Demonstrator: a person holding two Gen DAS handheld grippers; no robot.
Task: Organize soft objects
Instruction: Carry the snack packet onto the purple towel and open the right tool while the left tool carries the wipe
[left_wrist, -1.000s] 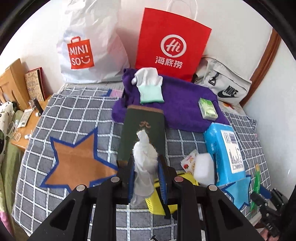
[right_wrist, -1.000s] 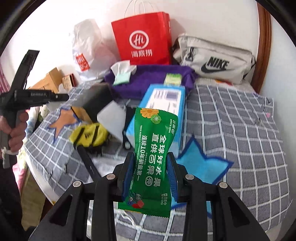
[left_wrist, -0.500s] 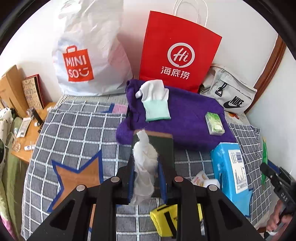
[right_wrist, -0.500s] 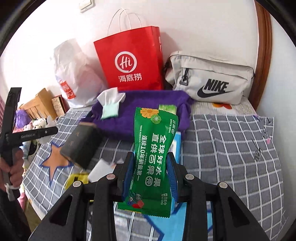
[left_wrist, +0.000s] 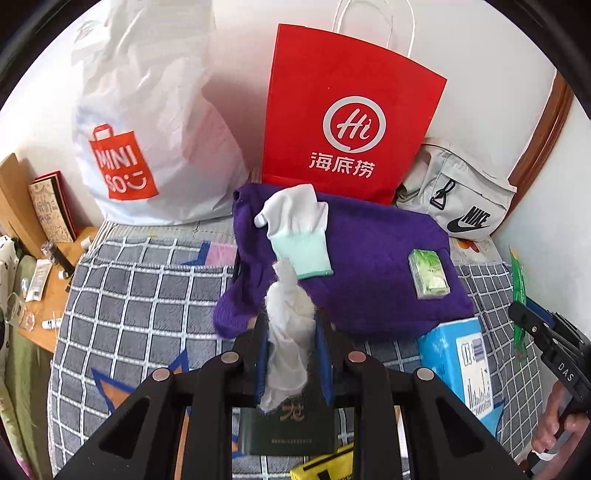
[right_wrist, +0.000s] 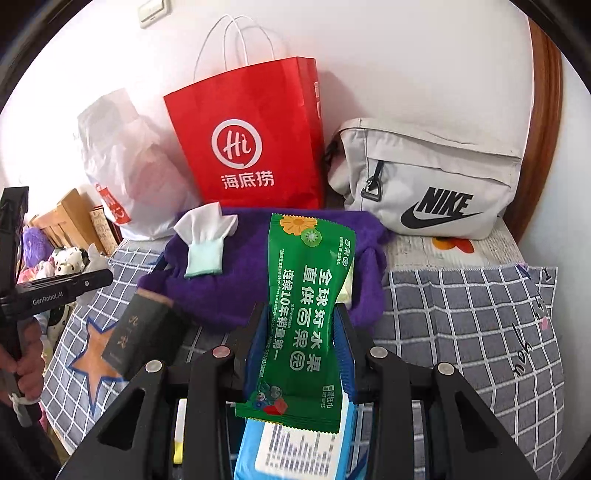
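Observation:
My left gripper (left_wrist: 291, 328) is shut on a crumpled white tissue (left_wrist: 288, 332), held above the bed just short of the purple towel (left_wrist: 369, 258). A white and mint glove (left_wrist: 299, 229) and a small green tissue pack (left_wrist: 428, 273) lie on the towel. My right gripper (right_wrist: 301, 328) is shut on a green wet-wipe packet (right_wrist: 303, 314), held upright in front of the purple towel (right_wrist: 251, 280). The glove also shows in the right wrist view (right_wrist: 205, 240).
A red paper bag (left_wrist: 347, 114), a white Miniso bag (left_wrist: 147, 129) and a grey Nike bag (left_wrist: 458, 199) stand against the wall behind the towel. A dark green box (left_wrist: 288, 428), a blue tissue pack (left_wrist: 461, 358) and a yellow item (left_wrist: 325, 465) lie on the checked bedspread (left_wrist: 140, 295).
Both grippers have moved forward toward the purple towel and the wall, each still holding its item. The towel and the bags now look larger and closer.

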